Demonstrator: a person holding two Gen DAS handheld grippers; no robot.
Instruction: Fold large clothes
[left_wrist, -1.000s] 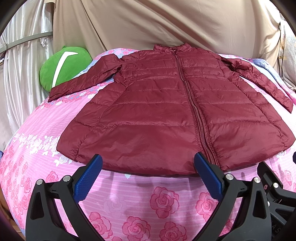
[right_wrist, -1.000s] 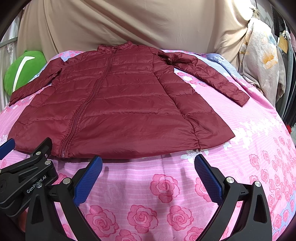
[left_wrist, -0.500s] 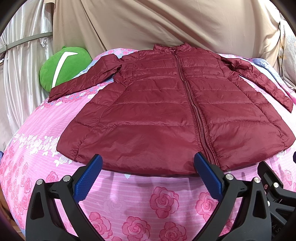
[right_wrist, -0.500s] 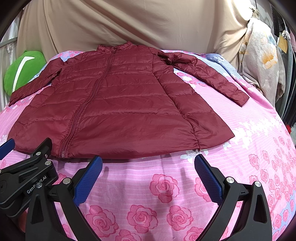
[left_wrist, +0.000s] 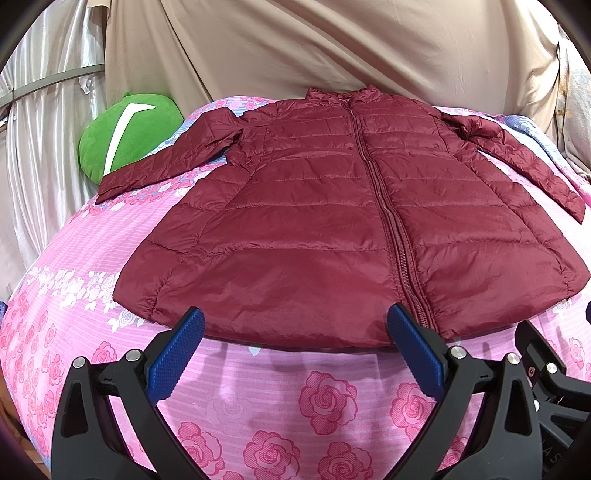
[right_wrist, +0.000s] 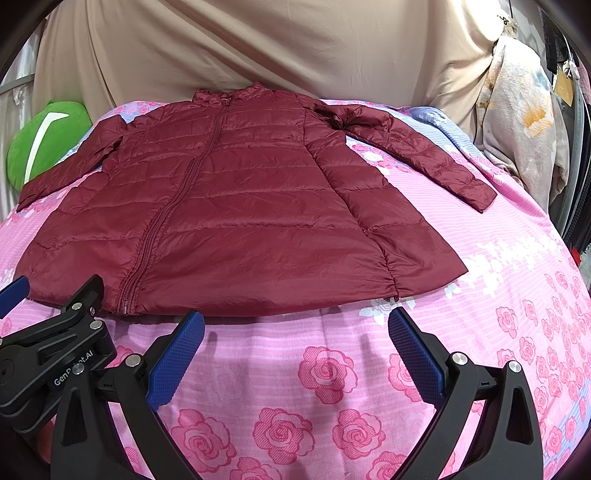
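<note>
A maroon quilted jacket (left_wrist: 332, 229) lies flat and face up on a bed whose pink rose-print sheet (left_wrist: 258, 398) shows all around it. The jacket is zipped closed, its zipper (left_wrist: 391, 225) running from the collar at the far end down to the hem at the near end, and both sleeves are spread outward from the shoulders. Seen from the jacket, the sleeve (left_wrist: 166, 162) on the left reaches toward a green cushion (left_wrist: 125, 136) that sits just beyond the cuff at the bed's far left edge, while the other sleeve (right_wrist: 413, 151) angles out to the right across the sheet. Behind the jacket's collar hangs a beige cloth backdrop (left_wrist: 314, 48), and to the right of the jacket's right sleeve a pale floral fabric (right_wrist: 524, 129) hangs beside the bed. The left tool (left_wrist: 295, 350) hovers just short of the jacket's hem near the bottom of the zipper, its blue-padded fingers spread wide apart with nothing between them. The right tool (right_wrist: 295, 354) sits close beside it, also just in front of the hem toward the jacket's right half, its fingers likewise wide apart and empty. Neither tool touches the jacket.
</note>
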